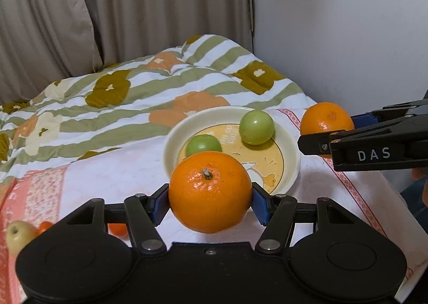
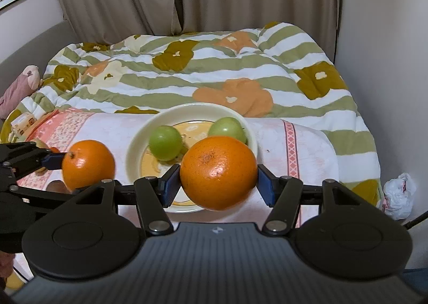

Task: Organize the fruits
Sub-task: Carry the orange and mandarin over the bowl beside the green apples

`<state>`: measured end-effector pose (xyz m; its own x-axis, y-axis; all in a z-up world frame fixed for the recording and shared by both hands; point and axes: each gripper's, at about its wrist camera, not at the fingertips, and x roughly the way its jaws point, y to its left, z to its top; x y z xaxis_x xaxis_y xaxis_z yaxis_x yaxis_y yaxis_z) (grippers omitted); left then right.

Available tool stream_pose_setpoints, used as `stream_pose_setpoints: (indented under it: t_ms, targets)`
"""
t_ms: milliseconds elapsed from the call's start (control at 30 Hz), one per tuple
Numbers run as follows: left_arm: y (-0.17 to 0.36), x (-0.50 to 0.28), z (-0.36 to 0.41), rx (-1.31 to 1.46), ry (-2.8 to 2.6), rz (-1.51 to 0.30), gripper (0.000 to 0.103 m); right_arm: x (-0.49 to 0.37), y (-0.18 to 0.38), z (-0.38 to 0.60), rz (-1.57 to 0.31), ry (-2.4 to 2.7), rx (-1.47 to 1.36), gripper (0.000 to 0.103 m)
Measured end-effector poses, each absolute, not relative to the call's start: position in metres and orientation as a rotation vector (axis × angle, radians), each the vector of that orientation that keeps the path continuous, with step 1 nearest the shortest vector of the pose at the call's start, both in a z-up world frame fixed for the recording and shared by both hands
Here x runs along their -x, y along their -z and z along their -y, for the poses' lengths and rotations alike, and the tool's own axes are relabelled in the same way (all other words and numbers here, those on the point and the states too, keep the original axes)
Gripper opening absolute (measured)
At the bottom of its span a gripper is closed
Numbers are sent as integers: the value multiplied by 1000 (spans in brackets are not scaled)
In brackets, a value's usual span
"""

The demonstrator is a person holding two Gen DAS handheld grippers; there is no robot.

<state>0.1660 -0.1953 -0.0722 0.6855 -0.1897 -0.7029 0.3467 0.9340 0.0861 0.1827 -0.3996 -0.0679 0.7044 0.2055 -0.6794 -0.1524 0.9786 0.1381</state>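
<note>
The left claw (image 1: 210, 203) is clamped on an orange (image 1: 210, 191), blue pads pressed to either flank, stem end up, held just short of the near rim of a cream plate (image 1: 171, 143). The right claw (image 2: 218, 182) grips a second orange (image 2: 218, 173) the same way, poised over the plate's near edge in its own view. Each claw shows in the other's camera: the left arrives from the left side of the right wrist view, the right from the right side of the left wrist view, so the two oranges flank the plate. Two green apples (image 1: 256, 127) already sit in the plate, one toward the back right and one toward the near left, on a pink-trimmed white cloth (image 1: 112, 170) spread over a bed with a flowered, striped quilt (image 1: 133, 95). More fruit, a pale apple (image 1: 16, 233) among it, lies at the cloth's left edge.

The step in hand appears to be setting both oranges down with the apples. Room is tight, and round fruit rolls. It would be wise to bring each orange low over a bare patch of the plate, clear of the apples, and let go only when it rests on the plate. Releasing one at a time should keep the claws from meeting above the rim.
</note>
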Motion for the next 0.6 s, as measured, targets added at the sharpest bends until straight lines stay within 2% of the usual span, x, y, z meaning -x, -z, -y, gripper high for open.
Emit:
stream_pose_setpoints:
  t_ms: [600]
  targets:
    - [126,-221,231,-294,267,-858,66,-214,96,413,-796,-224,-90,75]
